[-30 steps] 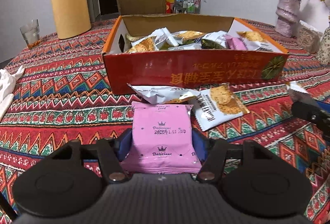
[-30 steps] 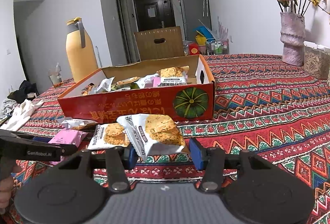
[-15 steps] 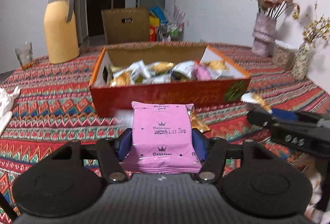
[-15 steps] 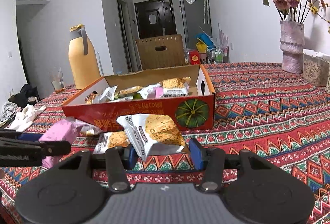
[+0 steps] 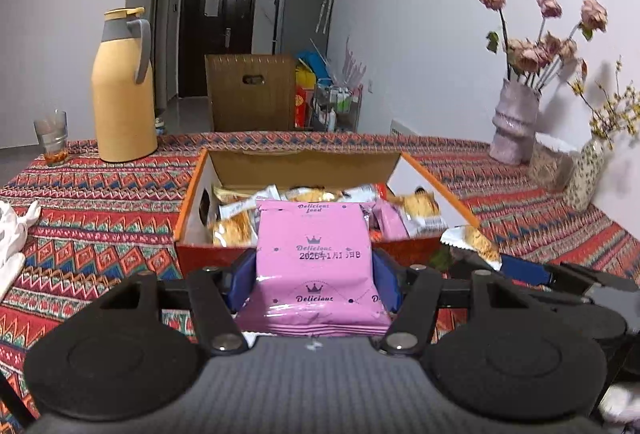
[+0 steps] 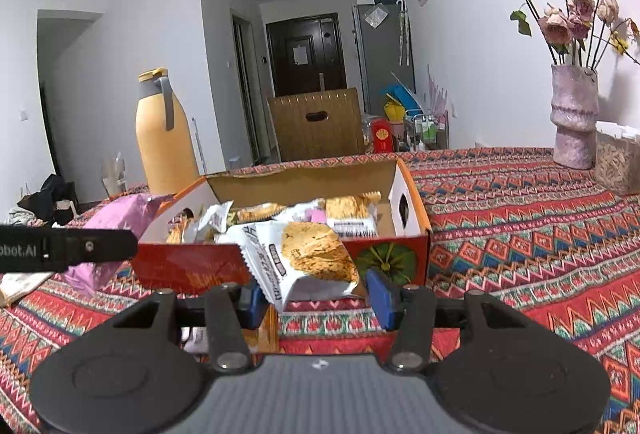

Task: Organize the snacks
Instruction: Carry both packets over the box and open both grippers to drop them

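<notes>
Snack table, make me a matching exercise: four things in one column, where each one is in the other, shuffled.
Things:
1. pink packet
2. white cracker packet
3. yellow thermos
4. pink vase

Places:
A. far right of the table
B. in the right gripper
C. in the left gripper
D. beside the drinking glass

Pairs: 1-C, 2-B, 3-D, 4-A

"Delicious food" and a partly legible 2025 date on the pink snack packet [image 5: 314,258]; "bot.AI" on the left gripper [image 6: 60,248].
</notes>
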`<state>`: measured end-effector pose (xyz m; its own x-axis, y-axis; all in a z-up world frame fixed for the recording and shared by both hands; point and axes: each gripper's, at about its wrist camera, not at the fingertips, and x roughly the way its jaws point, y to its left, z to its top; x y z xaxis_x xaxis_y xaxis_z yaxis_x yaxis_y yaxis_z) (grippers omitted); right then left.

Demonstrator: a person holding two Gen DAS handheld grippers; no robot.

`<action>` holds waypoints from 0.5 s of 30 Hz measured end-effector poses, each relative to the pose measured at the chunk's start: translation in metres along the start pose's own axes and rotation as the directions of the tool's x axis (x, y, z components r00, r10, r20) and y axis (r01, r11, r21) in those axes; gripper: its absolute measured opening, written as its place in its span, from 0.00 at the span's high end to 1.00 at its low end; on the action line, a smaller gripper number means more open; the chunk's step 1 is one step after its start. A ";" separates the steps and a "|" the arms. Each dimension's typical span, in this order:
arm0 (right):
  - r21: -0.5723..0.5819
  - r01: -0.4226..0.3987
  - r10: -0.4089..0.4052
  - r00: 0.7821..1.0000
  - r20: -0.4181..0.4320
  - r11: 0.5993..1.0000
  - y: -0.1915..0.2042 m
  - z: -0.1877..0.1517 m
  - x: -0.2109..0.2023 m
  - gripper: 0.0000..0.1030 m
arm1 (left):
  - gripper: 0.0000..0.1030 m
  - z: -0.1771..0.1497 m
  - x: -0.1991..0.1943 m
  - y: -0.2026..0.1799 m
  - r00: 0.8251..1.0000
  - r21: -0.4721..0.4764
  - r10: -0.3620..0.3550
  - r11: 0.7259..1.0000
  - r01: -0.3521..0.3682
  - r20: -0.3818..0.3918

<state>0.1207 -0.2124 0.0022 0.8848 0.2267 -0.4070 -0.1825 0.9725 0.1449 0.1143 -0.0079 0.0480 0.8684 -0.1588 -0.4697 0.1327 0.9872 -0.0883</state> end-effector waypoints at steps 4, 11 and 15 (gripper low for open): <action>-0.017 -0.007 0.007 1.000 0.013 1.000 0.004 0.011 0.010 0.52 | 0.40 0.013 0.004 0.001 1.000 -0.010 0.009 1.000 -0.009 0.018; -0.052 -0.012 0.014 0.999 0.038 0.999 0.013 0.035 0.034 0.52 | 0.40 0.032 0.020 0.003 0.998 -0.034 0.039 0.999 -0.038 0.047; -0.065 -0.009 0.012 0.999 0.050 0.998 0.014 0.049 0.048 0.52 | 0.40 0.043 0.034 0.006 0.997 -0.049 0.058 0.997 -0.056 0.051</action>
<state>0.1816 -0.1902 0.0293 0.9028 0.2358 -0.3597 -0.2180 0.9718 0.0899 0.1651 -0.0062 0.0691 0.8979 -0.0998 -0.4287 0.0602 0.9926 -0.1050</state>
